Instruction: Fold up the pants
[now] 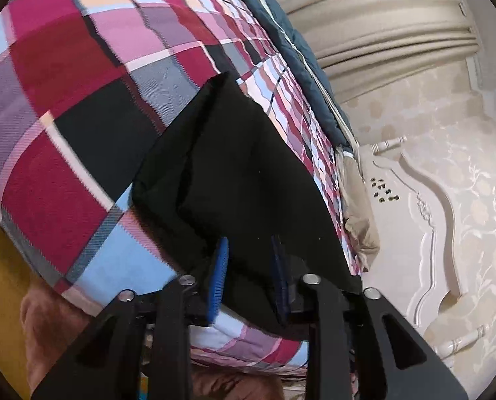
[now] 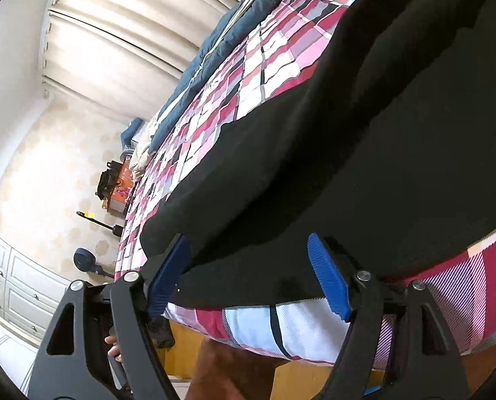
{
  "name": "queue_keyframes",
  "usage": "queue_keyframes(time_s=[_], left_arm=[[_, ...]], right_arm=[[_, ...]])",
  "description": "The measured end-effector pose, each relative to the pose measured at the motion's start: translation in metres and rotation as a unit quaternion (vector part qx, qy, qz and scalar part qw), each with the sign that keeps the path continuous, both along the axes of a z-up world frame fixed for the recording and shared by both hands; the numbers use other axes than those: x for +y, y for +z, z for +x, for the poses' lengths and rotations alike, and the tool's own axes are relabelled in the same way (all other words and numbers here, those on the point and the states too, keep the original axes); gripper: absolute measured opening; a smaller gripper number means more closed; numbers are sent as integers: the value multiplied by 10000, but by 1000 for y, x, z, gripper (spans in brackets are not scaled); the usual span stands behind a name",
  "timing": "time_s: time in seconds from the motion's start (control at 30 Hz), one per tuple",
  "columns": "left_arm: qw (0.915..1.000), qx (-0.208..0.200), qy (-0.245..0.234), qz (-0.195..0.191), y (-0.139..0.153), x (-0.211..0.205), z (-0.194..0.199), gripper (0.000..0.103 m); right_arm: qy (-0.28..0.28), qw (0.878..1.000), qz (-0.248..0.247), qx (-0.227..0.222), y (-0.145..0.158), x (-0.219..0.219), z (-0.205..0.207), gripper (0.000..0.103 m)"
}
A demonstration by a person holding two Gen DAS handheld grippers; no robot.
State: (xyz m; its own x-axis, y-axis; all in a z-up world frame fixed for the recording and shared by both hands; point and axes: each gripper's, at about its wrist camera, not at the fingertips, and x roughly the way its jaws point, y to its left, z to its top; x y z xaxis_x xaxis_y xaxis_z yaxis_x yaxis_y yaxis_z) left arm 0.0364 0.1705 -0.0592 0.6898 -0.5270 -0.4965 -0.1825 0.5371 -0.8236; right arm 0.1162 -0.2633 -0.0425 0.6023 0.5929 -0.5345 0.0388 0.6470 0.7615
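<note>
1. Black cloth fills the space between our jaws on both sides: the pants (image 1: pixel 234 173) lie on the checked bedspread (image 1: pixel 64 106) near the front edge of the bed, already doubled over, with a layered corner showing in the left view.
2. Our left gripper (image 1: pixel 249 280) has its blue pads (image 1: pixel 218 276) standing a little apart with a fold of the pants between them. The pads do not look pressed onto the cloth, so we read these jaws as loosened, not clamped.
3. Our right gripper (image 2: pixel 248 283) has its jaws spread wide. The hem edge of the pants (image 2: pixel 348 153) runs across the gap, but neither pad (image 2: pixel 328 276) bears on it, so nothing is held there.
4. We judge that a fold has just been laid down and both sides are letting go. The pants look about half folded.
5. The next move, as we see it, calls for drawing both grippers clear without dragging the top layer, then taking a fresh hold on one end to bring it over the other. The cloth is soft and will slide on itself, so a snagged pad could undo the layers.
6. Farther off, a blue quilt (image 1: pixel 301 53) lies along the far edge of the bed, well apart from the pants.
7. Beyond that hang pale curtains (image 2: pixel 121 26), with a carved white headboard (image 1: pixel 424 200) in the left view and white cupboards (image 2: pixel 11 283) in the right. None of these stands in our way.
</note>
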Motion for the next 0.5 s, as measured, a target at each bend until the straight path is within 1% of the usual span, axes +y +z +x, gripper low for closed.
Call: queue_keyframes(time_s=[0.03, 0.13, 0.2, 0.33, 0.4, 0.47, 0.5], left_arm=[[10000, 13, 47, 8, -1, 0, -1, 45], [9999, 65, 142, -52, -6, 0, 0, 45], [9995, 74, 247, -174, -8, 2, 4, 45], [9995, 71, 300, -1, -4, 0, 20, 45], [9992, 205, 329, 17, -7, 0, 25, 37], [9985, 404, 362, 77, -13, 3, 29, 20], [9984, 425, 359, 62, -15, 4, 29, 18]], right_arm=[[6, 10000, -9, 0, 0, 1, 0, 74], [8, 10000, -18, 10, -2, 3, 0, 74], [8, 10000, -37, 12, -1, 4, -1, 75], [-21, 10000, -6, 19, 0, 3, -2, 75], [-91, 9999, 84, 30, -1, 2, -1, 75], [-190, 9995, 217, 90, -3, 0, 2, 75], [-238, 9993, 261, 112, -3, -1, 4, 75]])
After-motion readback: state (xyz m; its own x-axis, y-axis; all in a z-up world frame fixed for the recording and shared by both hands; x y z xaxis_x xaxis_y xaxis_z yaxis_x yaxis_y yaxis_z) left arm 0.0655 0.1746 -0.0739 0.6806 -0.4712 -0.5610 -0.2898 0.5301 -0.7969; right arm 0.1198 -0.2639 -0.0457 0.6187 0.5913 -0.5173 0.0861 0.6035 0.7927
